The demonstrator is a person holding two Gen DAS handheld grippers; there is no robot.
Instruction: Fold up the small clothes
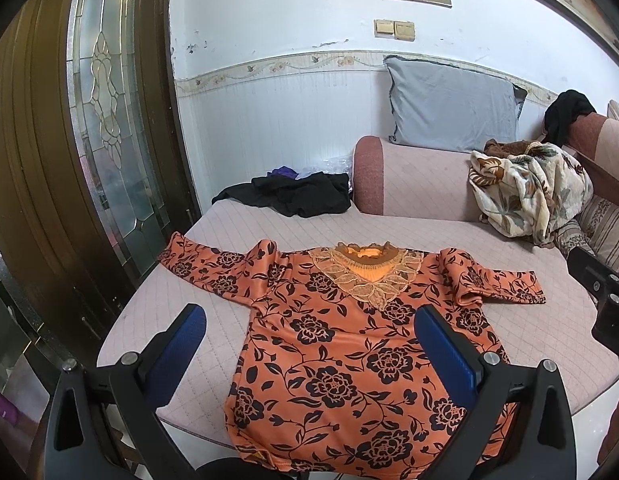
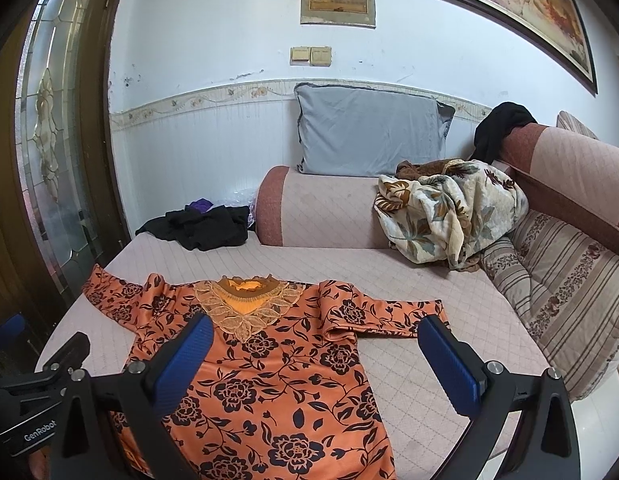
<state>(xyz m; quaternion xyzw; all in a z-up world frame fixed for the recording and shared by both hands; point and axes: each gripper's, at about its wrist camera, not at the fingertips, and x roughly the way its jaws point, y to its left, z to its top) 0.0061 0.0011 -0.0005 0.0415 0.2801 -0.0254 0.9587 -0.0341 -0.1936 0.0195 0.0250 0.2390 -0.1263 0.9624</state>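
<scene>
Looking at this setup, the orange floral top (image 1: 349,352) lies spread face up on the quilted pink sofa seat (image 2: 389,264), neckline with the lace collar (image 1: 367,274) pointing toward the wall, hem hanging a little over the near edge. Both sleeves are out to the sides, so nothing looks folded yet and I'd say we're right at the start.

Left gripper (image 1: 309,344) hovers above the left half of the body with its blue pads wide apart, nothing between them. Right gripper (image 2: 313,354) is the same deal: spread wide, empty, hanging over the right side near the right sleeve (image 2: 389,316).

My take on doing the first fold well:

- That right sleeve already has a bump where it meets the shoulder. I'd flatten or lift that out first, otherwise the crease gets baked in.
- Grab each sleeve near the cuff, pinching only the sleeve's own layers, not the quilted cover underneath.
- Bring the left sleeve (image 1: 205,264) across the chest first, since its cuff sits right at the sofa's edge and could slide off.
- The fabric looks thin and slippery, so lift low and drag gently instead of swinging it.

The black clothes (image 1: 297,194) at the back and the floral blanket (image 2: 449,212) are well apart from the top, so there's plenty of room to work.
</scene>
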